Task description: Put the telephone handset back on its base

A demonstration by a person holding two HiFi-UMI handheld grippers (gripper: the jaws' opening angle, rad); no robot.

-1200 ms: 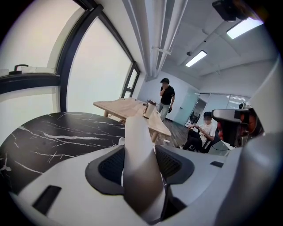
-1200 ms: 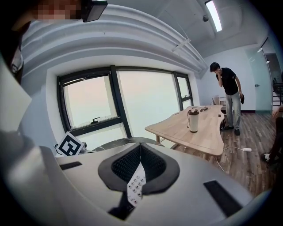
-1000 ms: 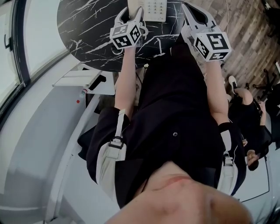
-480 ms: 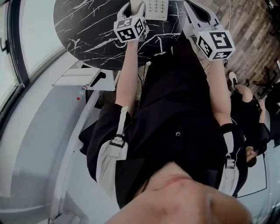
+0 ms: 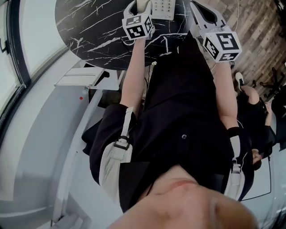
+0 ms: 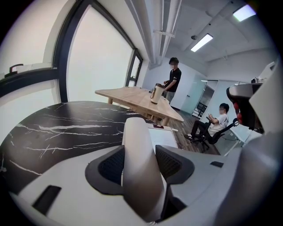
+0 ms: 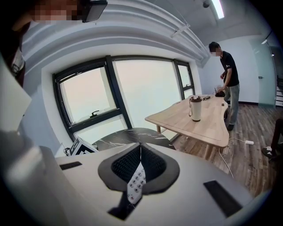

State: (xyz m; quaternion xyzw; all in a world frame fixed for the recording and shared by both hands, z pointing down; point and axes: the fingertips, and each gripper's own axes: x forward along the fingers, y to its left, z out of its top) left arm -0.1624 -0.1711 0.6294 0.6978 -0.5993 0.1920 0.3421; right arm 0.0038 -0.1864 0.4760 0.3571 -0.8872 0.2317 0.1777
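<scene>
My left gripper (image 5: 139, 6) reaches over the black marble table (image 5: 89, 31) and is shut on the white handset (image 5: 144, 3). In the left gripper view the handset (image 6: 138, 176) stands upright between the dark pads (image 6: 110, 165), and the telephone base (image 6: 164, 137) lies just beyond it. The base's keypad (image 5: 161, 6) shows at the top edge of the head view, right of the left gripper. My right gripper (image 5: 199, 9) hovers to the right of the base. Its jaws (image 7: 140, 152) meet at the tips, and a sliver of the keypad (image 7: 134, 185) shows through the slit.
A long wooden table (image 7: 199, 117) carries a jug (image 7: 195, 108), with one person standing (image 6: 172, 84) and one seated (image 6: 214, 123) beyond it. Windows run along the left. A white shelf (image 5: 85, 79) sticks out below the marble table's near edge.
My left gripper has moved farther forward over the table with the handset, closer to the base. The right gripper has barely shifted.
</scene>
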